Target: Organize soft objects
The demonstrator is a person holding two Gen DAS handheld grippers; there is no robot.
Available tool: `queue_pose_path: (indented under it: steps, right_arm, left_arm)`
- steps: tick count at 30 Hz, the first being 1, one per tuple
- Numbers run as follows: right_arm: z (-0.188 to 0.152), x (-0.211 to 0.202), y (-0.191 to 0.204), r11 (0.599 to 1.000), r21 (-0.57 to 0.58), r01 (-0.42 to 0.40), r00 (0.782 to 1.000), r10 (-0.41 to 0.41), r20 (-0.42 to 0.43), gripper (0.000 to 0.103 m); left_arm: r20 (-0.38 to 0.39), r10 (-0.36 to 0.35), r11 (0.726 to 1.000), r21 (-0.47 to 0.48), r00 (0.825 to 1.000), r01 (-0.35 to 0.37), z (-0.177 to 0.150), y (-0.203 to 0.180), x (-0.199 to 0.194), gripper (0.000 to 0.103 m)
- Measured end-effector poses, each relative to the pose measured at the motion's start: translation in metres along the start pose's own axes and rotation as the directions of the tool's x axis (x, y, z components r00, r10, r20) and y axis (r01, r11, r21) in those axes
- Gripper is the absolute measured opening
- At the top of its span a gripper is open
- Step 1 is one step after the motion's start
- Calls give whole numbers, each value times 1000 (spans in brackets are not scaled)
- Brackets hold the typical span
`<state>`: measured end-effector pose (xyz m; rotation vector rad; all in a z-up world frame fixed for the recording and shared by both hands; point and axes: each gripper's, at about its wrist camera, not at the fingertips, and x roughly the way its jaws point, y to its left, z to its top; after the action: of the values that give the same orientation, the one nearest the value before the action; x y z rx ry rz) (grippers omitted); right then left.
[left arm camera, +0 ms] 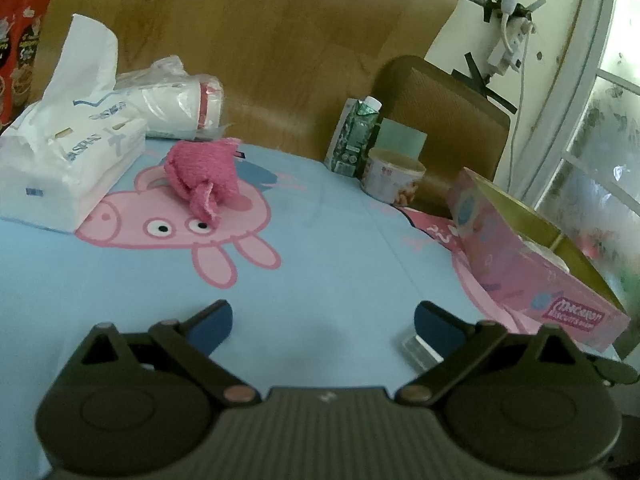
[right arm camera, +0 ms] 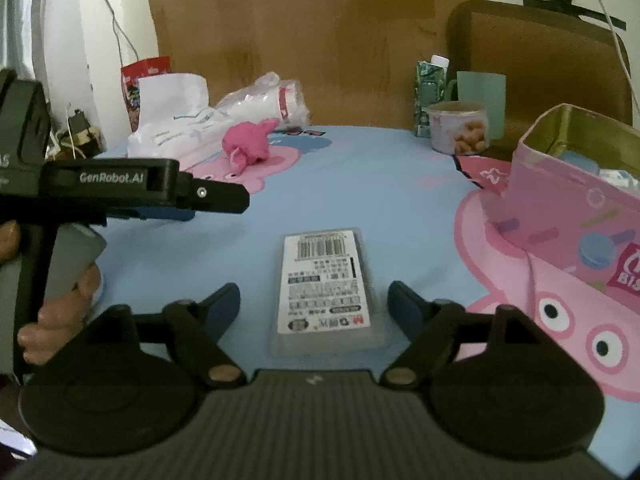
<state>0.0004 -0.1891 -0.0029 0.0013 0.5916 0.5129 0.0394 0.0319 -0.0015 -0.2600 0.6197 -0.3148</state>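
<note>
Flat packet (right arm camera: 326, 288) between open jaws, untouched

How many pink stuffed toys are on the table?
1. The pink plush toy lies on the blue cartoon-pig tablecloth, beside the white tissue pack. More may hide inside the pink box.

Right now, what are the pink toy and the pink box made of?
The pink toy looks like soft terry-like cloth: its surface is nubbly and matt, and it slumps. The pink box looks like printed cardboard: flat stiff walls, sharp folded edges, a plain brownish inside and a slightly glossy outside. I can't tell what fills the toy.
</note>
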Motion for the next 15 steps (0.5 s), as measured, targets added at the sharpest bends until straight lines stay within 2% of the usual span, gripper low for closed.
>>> queue_pose_path:
  steps: [6,12,13,15]
  right_arm:
    - [-2,-3,-2,1000,-14,-1,1000,1,1,80]
    - [-6,-7,-2,999,-33,-7,1000,8,11,67]
    - [-7,-7,-2,999,-37,-8,1000,8,14,59]
    - [-9,-9,-2,999,-44,-14,1000,15,23,59]
  left_arm:
    - [-31,-50,999,-7,998,50,-1,-4,-2,102]
    - [-96,-145,989,-34,985,143,-6,-25,1,102]
    - [-111,-161,987,-36,981,158,-6,-30,3,102]
    - [-137,-176,984,-40,975,172,-7,-38,7,101]
